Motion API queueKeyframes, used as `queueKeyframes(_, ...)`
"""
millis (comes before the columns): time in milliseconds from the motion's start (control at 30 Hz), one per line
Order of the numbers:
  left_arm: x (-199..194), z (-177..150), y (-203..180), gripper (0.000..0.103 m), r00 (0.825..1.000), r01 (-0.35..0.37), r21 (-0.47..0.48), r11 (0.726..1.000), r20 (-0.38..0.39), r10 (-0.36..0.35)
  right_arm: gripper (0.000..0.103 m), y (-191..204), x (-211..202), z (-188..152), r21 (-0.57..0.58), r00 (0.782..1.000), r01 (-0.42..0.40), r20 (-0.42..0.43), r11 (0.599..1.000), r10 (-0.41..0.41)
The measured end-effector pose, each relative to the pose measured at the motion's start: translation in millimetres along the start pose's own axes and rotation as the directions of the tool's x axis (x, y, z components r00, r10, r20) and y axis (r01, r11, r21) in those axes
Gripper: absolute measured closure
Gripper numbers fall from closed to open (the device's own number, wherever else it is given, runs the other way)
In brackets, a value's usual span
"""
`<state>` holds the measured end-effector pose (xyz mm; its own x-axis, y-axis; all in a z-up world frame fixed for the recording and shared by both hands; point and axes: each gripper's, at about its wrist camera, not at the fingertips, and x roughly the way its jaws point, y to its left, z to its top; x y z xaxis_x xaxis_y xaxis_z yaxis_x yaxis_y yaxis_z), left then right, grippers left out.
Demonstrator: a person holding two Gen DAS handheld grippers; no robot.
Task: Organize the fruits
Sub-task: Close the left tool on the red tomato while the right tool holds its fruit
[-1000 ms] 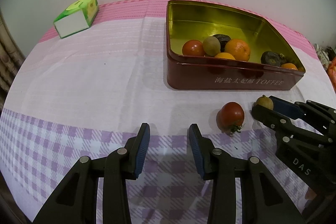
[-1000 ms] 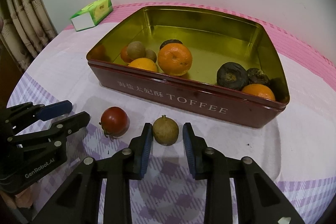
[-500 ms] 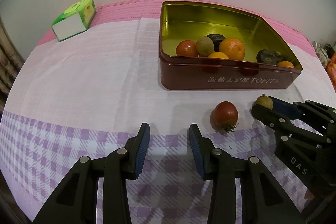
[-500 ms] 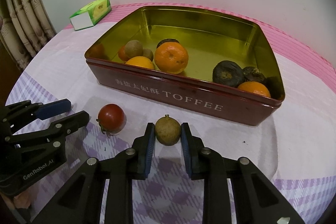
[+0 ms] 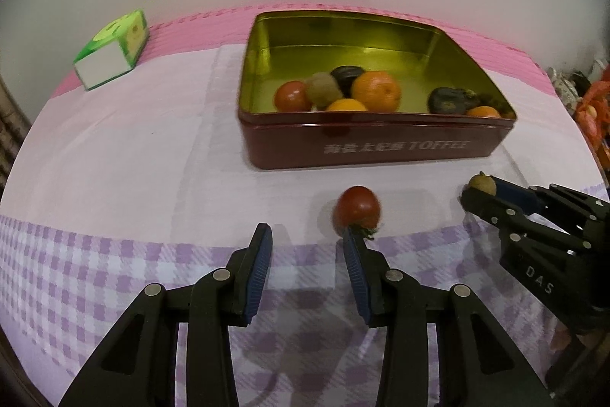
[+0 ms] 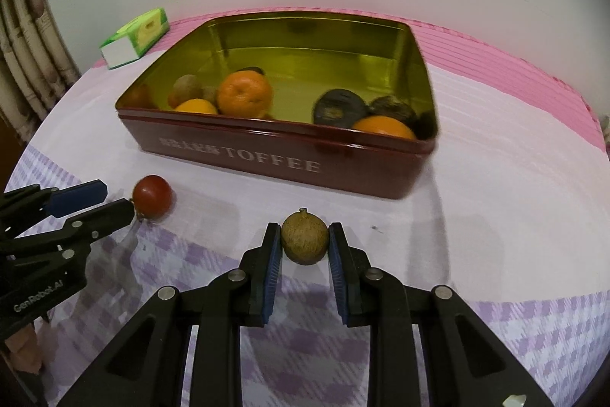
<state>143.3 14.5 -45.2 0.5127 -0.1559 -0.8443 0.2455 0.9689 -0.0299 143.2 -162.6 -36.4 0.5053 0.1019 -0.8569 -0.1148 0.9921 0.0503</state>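
Observation:
A red toffee tin (image 5: 381, 151) (image 6: 289, 163) with a gold inside holds oranges, a tomato and dark fruits. A red tomato (image 5: 357, 208) (image 6: 151, 196) lies on the cloth in front of it. My left gripper (image 5: 307, 246) is open and empty, its right fingertip just below the tomato. My right gripper (image 6: 305, 235) is shut on a small brown round fruit (image 6: 305, 236), which also shows in the left wrist view (image 5: 482, 184), low over the cloth in front of the tin.
A green and white tissue box (image 5: 112, 56) (image 6: 135, 37) lies at the back left of the table. The cloth is pink at the back and purple checked (image 5: 95, 273) at the front. A curtain (image 6: 23, 63) hangs at the left.
My right gripper has closed on the brown fruit. My left gripper has moved right and forward toward the tomato, staying open.

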Motion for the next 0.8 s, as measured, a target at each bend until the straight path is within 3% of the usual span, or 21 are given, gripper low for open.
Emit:
queueKeyframes(333, -2, 1, -22, 0.063, 0.999, 0.042, 0.023, 0.999, -0.002, -0.042, 0.080, -10, -5, -5, 0.024, 1.000, 0.005, 0.007, 1.000, -0.005)
queueKeyframes(800, 15, 13, -32, 0.063, 0.999, 0.034, 0.017, 0.999, -0.012, -0.034, 0.080, -10, -6, -6, 0.032, 1.000, -0.002, 0.011, 0.999, 0.002)
